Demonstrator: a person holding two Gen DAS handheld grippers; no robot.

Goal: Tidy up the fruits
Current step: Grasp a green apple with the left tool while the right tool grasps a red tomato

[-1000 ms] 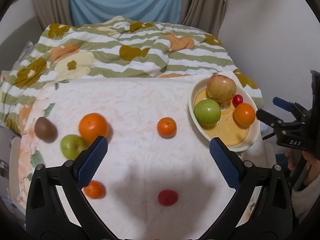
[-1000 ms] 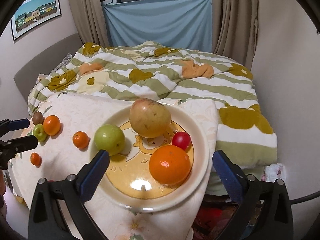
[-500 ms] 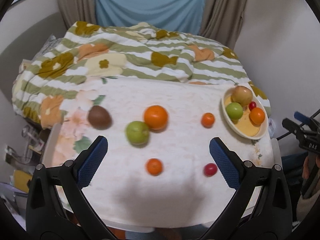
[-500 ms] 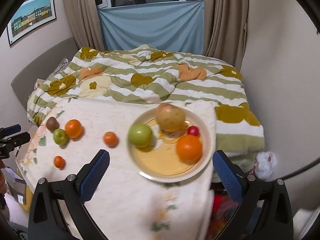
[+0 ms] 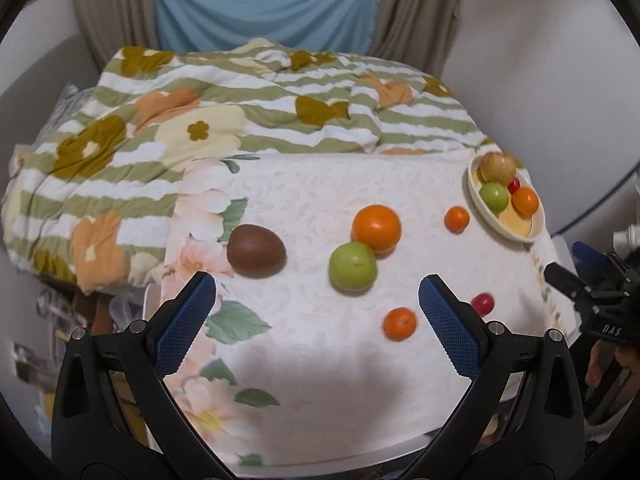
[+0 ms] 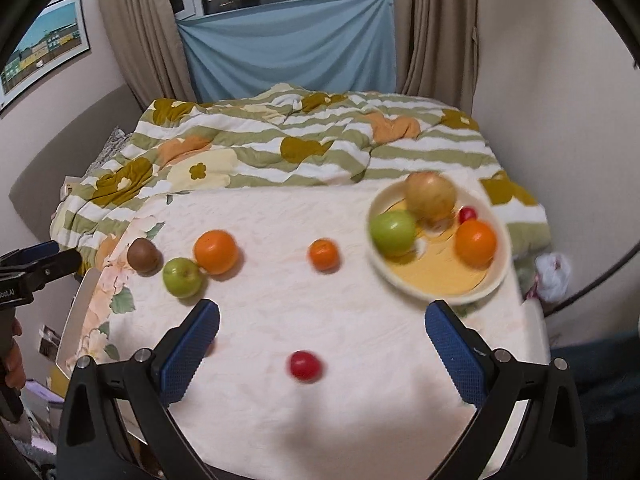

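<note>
Loose fruit lies on the cloth-covered table (image 5: 320, 368): a brown kiwi (image 5: 256, 251), a green apple (image 5: 352, 267), a big orange (image 5: 376, 227), two small oranges (image 5: 457, 218) (image 5: 400, 323) and a small red fruit (image 5: 482, 303). A cream plate (image 6: 440, 282) at the right holds a pale apple (image 6: 431, 196), a green apple (image 6: 393, 232), an orange (image 6: 475, 243) and a red fruit (image 6: 467, 213). My left gripper (image 5: 316, 320) hovers open in front of the kiwi and green apple. Back from the small red fruit (image 6: 304, 366), my right gripper (image 6: 322, 354) is open and empty.
A bed with a striped floral quilt (image 6: 304, 140) lies behind the table. Curtains and a blue cloth (image 6: 288, 48) cover the window. Walls close in on the right. Clutter sits on the floor left of the table (image 5: 60, 320). A white bag (image 6: 554, 276) lies right of the plate.
Both cameras have pulled back and swung left. The left view now centres on the kiwi and green apple; the right view has moved off the plate toward the middle of the table. No fruit moved.
</note>
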